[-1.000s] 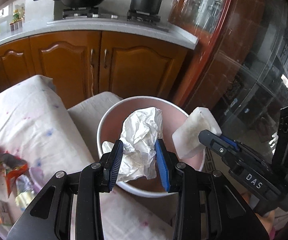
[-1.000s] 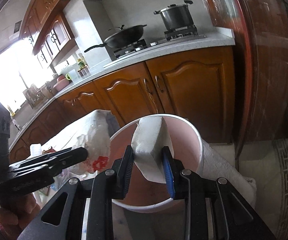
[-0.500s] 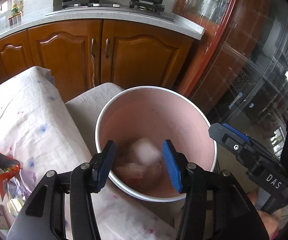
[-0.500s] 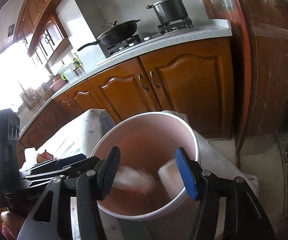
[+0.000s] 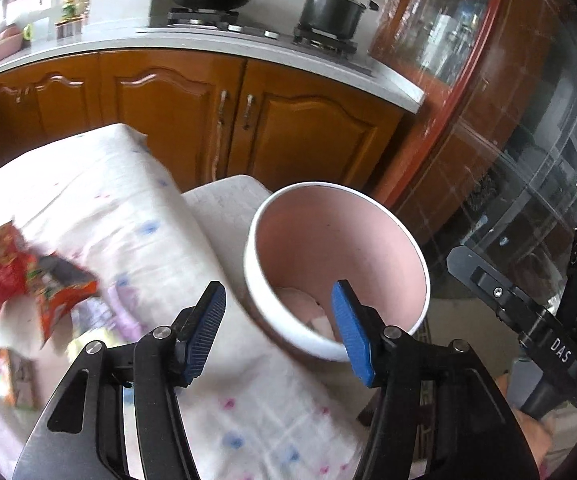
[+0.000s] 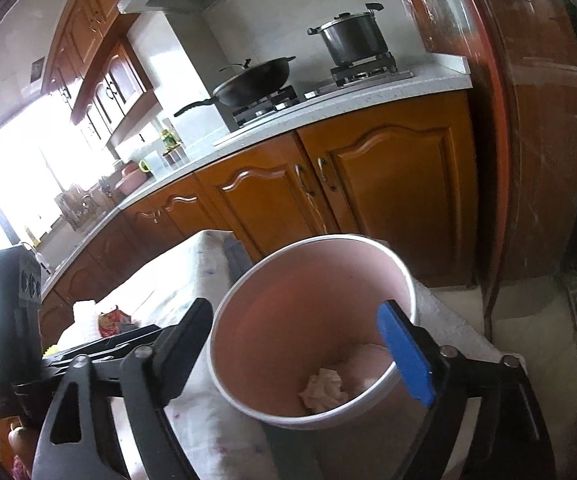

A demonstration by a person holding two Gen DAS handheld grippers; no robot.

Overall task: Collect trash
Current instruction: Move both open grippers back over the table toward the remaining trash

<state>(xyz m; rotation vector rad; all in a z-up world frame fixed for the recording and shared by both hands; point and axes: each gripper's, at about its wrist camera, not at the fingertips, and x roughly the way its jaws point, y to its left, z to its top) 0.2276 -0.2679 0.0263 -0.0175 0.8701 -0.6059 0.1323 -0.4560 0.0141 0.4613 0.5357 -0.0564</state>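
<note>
**Both grippers empty above the pink bin**

The left gripper (image 5: 278, 334) has just been opening; its blue pads stand apart with nothing between them, over the near rim of the pink bin (image 5: 368, 236). The left wrist view alone shows red snack wrappers (image 5: 28, 280), blurred, on the white tablecloth (image 5: 136, 208) at nine o'clock from the bin. It shows only a pale patch inside the bin.

The right gripper (image 6: 304, 344) has also just been opening and stands wide, straddling the bin (image 6: 316, 280), empty. Only this view looks to the bin's floor, where crumpled paper (image 6: 324, 390) lies at six o'clock beside another pale piece. The left gripper's body appears at nine o'clock.
</note>
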